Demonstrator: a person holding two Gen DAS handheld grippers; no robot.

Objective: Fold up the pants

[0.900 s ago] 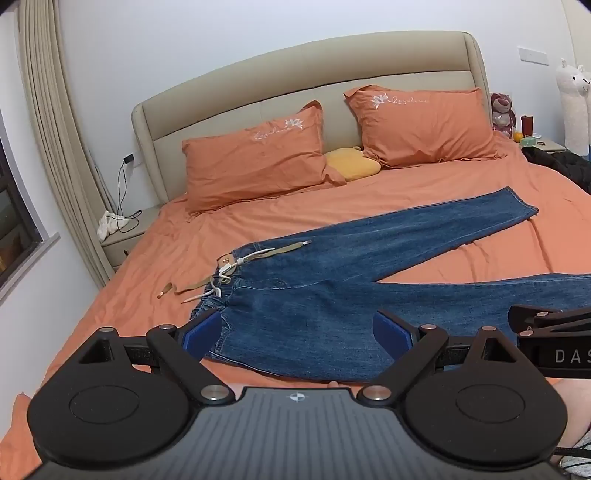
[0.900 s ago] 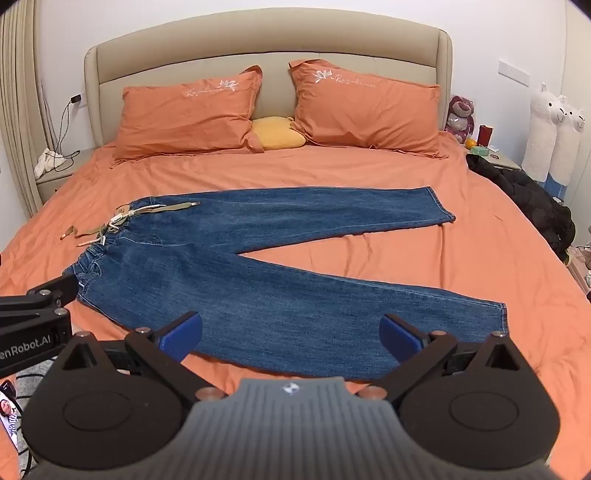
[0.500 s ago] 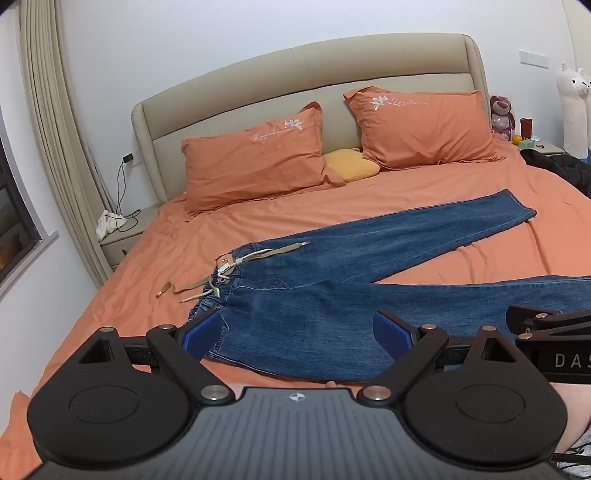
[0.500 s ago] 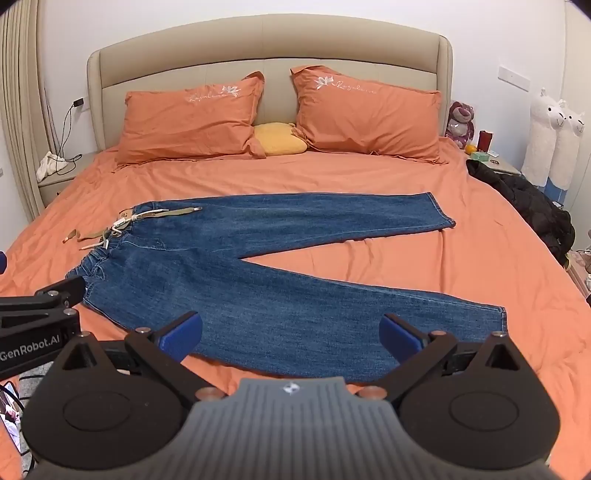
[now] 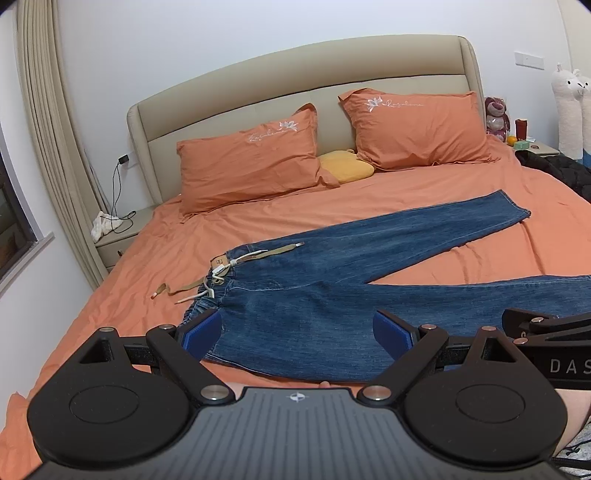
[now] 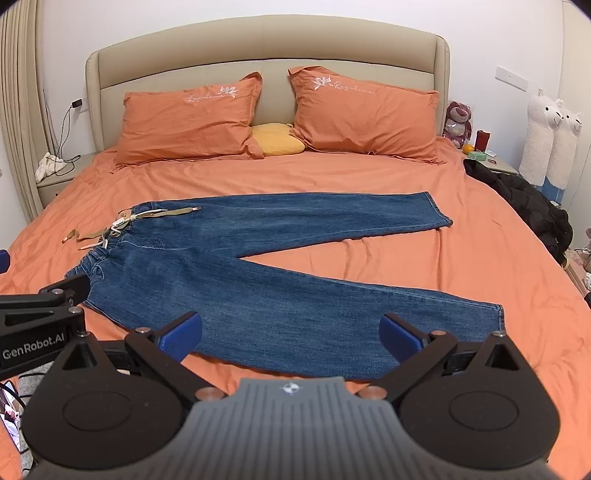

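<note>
I see the pants (image 6: 280, 258) flat on the bed (image 6: 480, 266), waistband left, legs running right, pillows (image 6: 192, 118) far behind.

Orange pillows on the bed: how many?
2. Left orange pillow and right orange pillow lean on the headboard, a yellow cushion between them. None seems hidden.

Room: plain white walls (image 6: 332, 14). A bed (image 6: 480, 266) with an orange sheet and a beige padded headboard (image 6: 266, 48) stands against the far wall. Beige curtains (image 5: 48, 129) hang beside a dark-framed window (image 5: 14, 221). A nightstand (image 6: 51, 184) flanks the bed under a wall outlet (image 6: 77, 103). Lighting is even.
</note>
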